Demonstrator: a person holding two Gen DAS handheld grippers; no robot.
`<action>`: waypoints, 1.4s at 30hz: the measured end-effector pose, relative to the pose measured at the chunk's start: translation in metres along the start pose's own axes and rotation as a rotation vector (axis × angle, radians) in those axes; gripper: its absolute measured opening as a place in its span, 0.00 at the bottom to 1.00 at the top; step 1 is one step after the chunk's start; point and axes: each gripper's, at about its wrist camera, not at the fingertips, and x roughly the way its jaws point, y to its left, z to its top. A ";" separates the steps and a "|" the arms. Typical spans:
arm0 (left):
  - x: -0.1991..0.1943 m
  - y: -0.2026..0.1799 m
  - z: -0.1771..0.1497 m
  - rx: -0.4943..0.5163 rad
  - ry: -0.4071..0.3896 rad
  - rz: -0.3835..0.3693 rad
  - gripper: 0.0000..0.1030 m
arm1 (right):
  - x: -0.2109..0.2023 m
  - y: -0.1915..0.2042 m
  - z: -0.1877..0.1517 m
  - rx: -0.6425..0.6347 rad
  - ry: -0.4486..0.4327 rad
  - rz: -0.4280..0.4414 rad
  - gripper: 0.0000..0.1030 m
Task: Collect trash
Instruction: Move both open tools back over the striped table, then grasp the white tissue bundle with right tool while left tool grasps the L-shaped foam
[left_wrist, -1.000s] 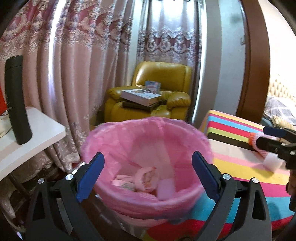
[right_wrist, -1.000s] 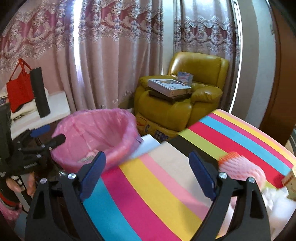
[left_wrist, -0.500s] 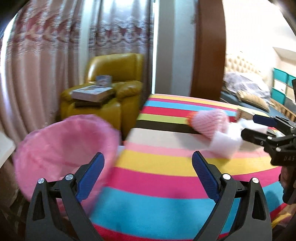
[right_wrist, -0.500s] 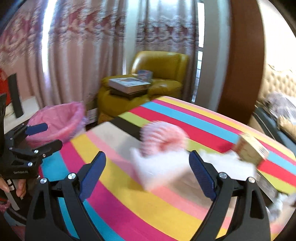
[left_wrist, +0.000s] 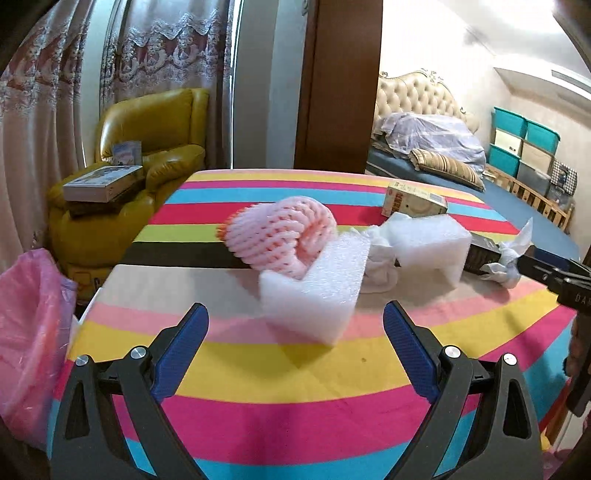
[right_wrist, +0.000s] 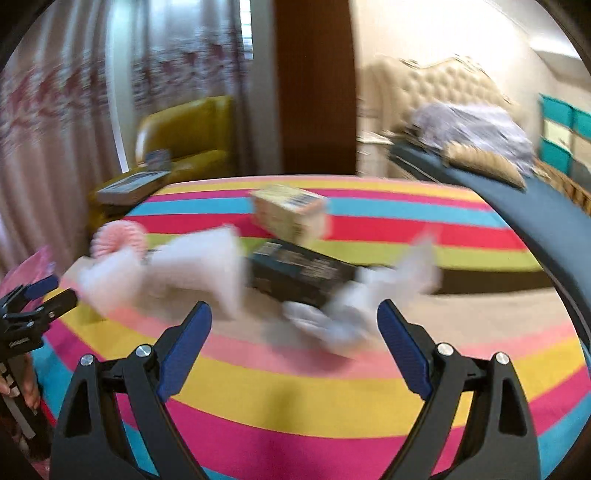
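Trash lies scattered across the round table under its rainbow-striped cloth (left_wrist: 258, 369), and nothing has been picked up at this moment. Nearest the left gripper (left_wrist: 295, 350) is a chunky white foam block (left_wrist: 314, 291), leaning against a pink foam-net fruit sleeve (left_wrist: 277, 236) curled into a roll. Just beyond sit a second white foam block (left_wrist: 432, 247), some crumpled white tissue (left_wrist: 380, 258), a flat black carton (right_wrist: 299, 273) and a small cream cardboard box (left_wrist: 410, 201). The bin with its pink plastic liner (left_wrist: 29, 332) stands off the table's left edge.

Both tools are spread wide with nothing between the blue pads. The right gripper (right_wrist: 291, 350) points at a wad of crumpled white paper (right_wrist: 332, 325); that view is smeared, so finer detail is lost.

To my eye all of this is featherweight. The foam block should give under the pads and spring back, so a squeeze across its flat faces, near the middle, ought to hold. The net sleeve is floppy and would crush easily; pinching through the roll's wall looks safest. Tissue and paper can be nipped anywhere, though a loose corner may tear or slip. The cartons are stiffer and smoother, best taken across their narrow sides.
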 end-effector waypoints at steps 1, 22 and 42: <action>0.001 0.000 0.000 0.005 0.002 0.007 0.87 | 0.002 -0.008 -0.001 0.020 0.009 -0.014 0.86; 0.002 0.003 -0.005 0.009 0.010 0.004 0.87 | 0.055 -0.038 -0.004 0.147 0.160 -0.048 0.33; 0.046 -0.007 0.019 0.025 0.197 0.016 0.87 | 0.035 -0.050 -0.008 0.221 0.083 -0.019 0.32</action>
